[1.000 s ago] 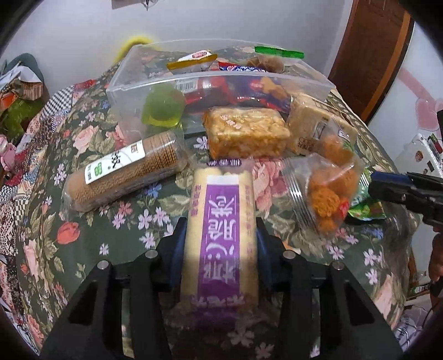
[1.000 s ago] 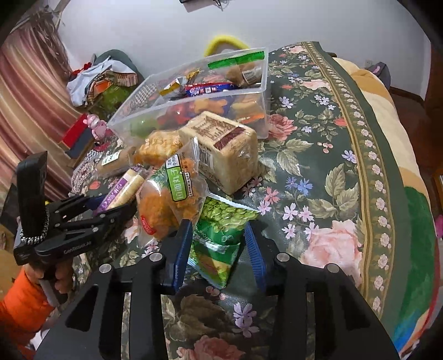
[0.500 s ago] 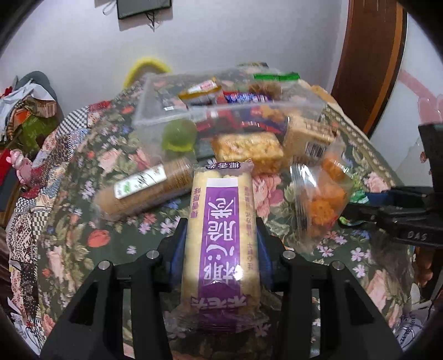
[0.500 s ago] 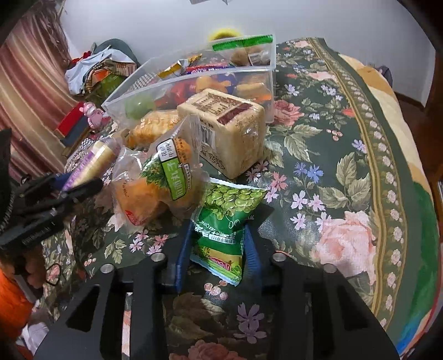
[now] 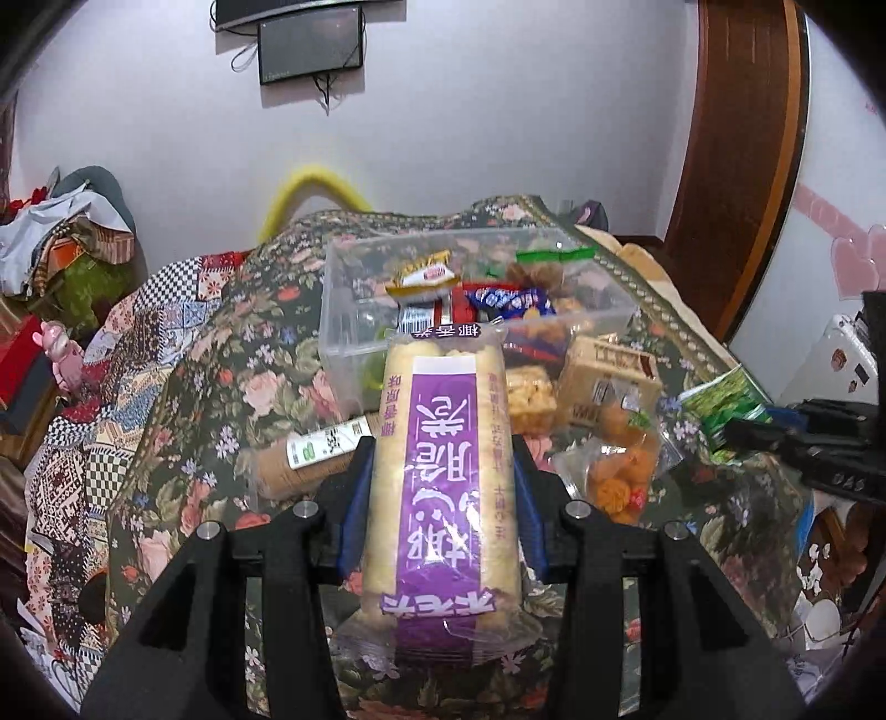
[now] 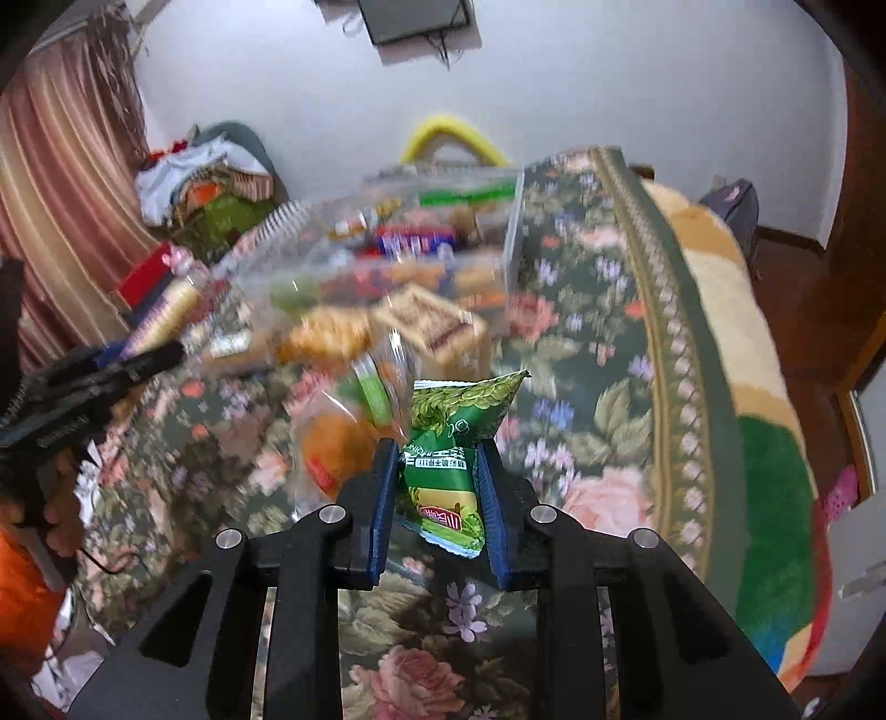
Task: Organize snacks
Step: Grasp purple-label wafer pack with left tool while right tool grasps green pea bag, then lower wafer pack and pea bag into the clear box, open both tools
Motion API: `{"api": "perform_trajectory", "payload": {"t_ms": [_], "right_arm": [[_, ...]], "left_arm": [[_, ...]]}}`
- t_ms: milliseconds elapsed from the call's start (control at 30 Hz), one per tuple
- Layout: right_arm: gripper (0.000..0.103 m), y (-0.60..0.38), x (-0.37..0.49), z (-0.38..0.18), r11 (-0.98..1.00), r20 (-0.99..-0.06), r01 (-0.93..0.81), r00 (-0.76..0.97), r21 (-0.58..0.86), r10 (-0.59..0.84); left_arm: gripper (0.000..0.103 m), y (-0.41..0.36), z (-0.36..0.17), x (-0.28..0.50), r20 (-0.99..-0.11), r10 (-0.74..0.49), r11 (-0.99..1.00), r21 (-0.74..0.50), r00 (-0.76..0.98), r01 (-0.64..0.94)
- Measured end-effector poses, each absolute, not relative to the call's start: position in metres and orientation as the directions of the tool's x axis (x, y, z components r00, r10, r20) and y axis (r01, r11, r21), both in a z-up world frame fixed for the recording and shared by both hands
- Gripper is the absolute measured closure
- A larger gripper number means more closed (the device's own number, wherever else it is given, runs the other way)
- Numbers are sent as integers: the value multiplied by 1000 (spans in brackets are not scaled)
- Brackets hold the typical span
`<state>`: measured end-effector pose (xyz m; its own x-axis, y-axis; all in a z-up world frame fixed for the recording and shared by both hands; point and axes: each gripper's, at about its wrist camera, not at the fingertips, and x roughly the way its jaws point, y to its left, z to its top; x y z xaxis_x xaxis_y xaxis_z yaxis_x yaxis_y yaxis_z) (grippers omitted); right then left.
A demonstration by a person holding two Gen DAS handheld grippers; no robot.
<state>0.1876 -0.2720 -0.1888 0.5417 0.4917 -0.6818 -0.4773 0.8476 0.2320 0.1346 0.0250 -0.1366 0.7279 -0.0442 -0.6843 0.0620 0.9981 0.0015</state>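
The left claw [image 5: 443, 493] pinches the purple-labelled rice-cracker pack [image 5: 443, 476], held above the flowered bedspread [image 5: 221, 387] in front of the clear snack bin [image 5: 354, 315]; the right claw [image 6: 437, 487] pinches the green pea packet [image 6: 448, 443], raised beside the orange snack bag [image 6: 332, 437].

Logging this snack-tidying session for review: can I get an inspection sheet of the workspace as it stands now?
Surface: floral bedspread, rumpled.
Job's things: clear bin part-filled; purple-label packet and green pea bag gripped; biscuit roll, orange-ball bag, brown block loose.
Clutter: clothes pile.
Grippers: left gripper and right gripper both clamped on packets.
Cables: dangling under wall screen.
Surroundings: wooden door, curtain.
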Motion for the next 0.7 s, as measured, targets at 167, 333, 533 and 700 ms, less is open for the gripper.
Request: {"api": "perform_trajectory", "payload": {"t_ms": [167, 333, 533, 700], "right_arm": [[78, -268, 184, -156, 834, -620, -510, 590, 209, 517], [78, -253, 193, -135, 821, -572, -535, 616, 200, 541], [77, -231, 214, -116, 809, -518, -559, 644, 184, 563], [77, -212, 237, -108, 801, -502, -569, 645, 186, 576]], "left_arm": [[58, 25, -124, 138, -661, -42, 998, 0, 749, 57], [58, 26, -108, 152, -636, -51, 998, -16, 770, 53], [58, 28, -92, 176, -604, -44, 999, -15, 795, 44], [58, 34, -88, 202, -599, -38, 999, -26, 800, 28]]}}
